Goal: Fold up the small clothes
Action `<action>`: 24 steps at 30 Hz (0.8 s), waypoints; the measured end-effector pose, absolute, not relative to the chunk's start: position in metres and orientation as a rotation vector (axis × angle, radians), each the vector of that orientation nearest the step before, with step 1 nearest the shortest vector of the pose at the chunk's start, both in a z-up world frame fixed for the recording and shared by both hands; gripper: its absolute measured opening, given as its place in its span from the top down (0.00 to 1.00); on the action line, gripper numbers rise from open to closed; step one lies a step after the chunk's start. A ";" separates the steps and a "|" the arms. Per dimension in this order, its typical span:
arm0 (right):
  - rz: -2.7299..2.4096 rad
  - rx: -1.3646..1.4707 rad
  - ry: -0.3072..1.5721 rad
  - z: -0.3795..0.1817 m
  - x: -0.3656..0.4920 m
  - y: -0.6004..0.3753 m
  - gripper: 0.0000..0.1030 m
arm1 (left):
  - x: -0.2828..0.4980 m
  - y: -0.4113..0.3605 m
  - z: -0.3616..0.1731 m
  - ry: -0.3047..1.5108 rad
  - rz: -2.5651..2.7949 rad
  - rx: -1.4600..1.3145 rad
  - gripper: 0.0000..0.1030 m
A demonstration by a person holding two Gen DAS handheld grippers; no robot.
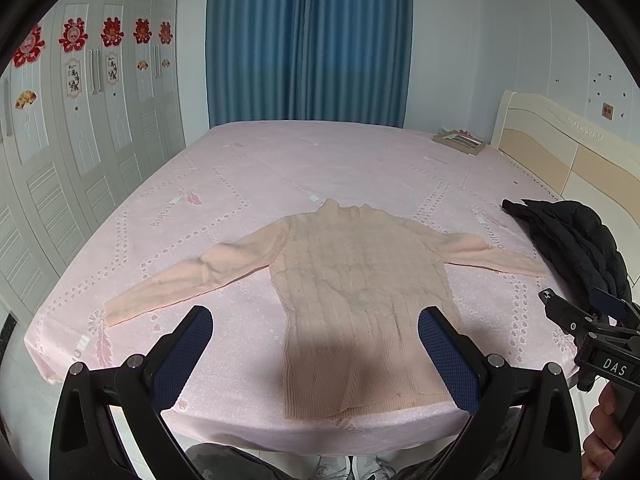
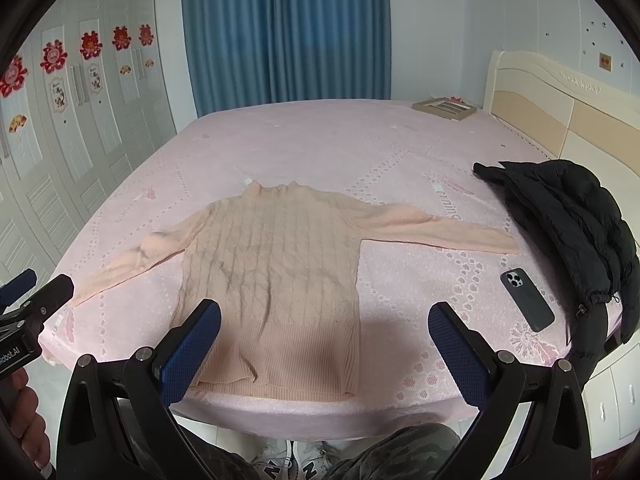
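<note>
A small peach cable-knit sweater [image 1: 356, 292] [image 2: 272, 276] lies flat on the pink bed, collar away from me, hem at the near edge, both sleeves spread out sideways. My left gripper [image 1: 316, 328] hangs open above the hem, nothing between its blue pads. My right gripper [image 2: 325, 322] is open too, over the sweater's lower right side and the bare sheet. The right gripper's body [image 1: 592, 332] shows at the right edge of the left wrist view; the left gripper's body [image 2: 28, 312] shows at the left edge of the right wrist view.
A black puffer jacket [image 2: 568, 228] [image 1: 576, 248] is heaped on the bed's right side, with a dark phone [image 2: 527, 299] beside it. A picture frame [image 2: 444, 108] lies at the far corner by the headboard [image 2: 560, 112]. A white wardrobe [image 1: 60, 152] lines the left; my shoes [image 2: 288, 464] are below.
</note>
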State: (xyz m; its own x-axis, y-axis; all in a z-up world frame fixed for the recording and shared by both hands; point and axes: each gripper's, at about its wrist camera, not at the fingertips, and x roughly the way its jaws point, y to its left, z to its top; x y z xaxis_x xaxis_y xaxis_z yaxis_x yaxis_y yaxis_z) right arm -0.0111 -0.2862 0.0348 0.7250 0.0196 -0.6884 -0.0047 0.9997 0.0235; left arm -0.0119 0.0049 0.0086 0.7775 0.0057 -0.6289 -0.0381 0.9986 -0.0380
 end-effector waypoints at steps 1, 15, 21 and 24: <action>0.015 0.020 0.759 0.035 -0.011 -0.287 0.01 | -0.012 0.005 0.009 0.679 0.022 -0.053 0.00; 0.017 0.025 0.750 0.039 -0.015 -0.286 0.01 | -0.014 0.002 0.010 0.678 0.008 -0.055 0.00; 0.018 0.026 0.753 0.040 -0.015 -0.286 0.01 | -0.015 0.001 0.010 0.674 0.005 -0.061 0.00; 0.020 0.022 0.754 0.040 -0.015 -0.285 0.01 | -0.015 0.003 0.010 0.676 0.002 -0.068 0.00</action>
State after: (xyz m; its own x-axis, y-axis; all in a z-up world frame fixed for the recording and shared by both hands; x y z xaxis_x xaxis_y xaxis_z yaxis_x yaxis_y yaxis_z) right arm -0.0153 -0.2854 0.0398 0.7287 0.0262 -0.6844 -0.0105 0.9996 0.0272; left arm -0.0151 0.0028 0.0096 0.7804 -0.0200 -0.6250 -0.0243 0.9978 -0.0623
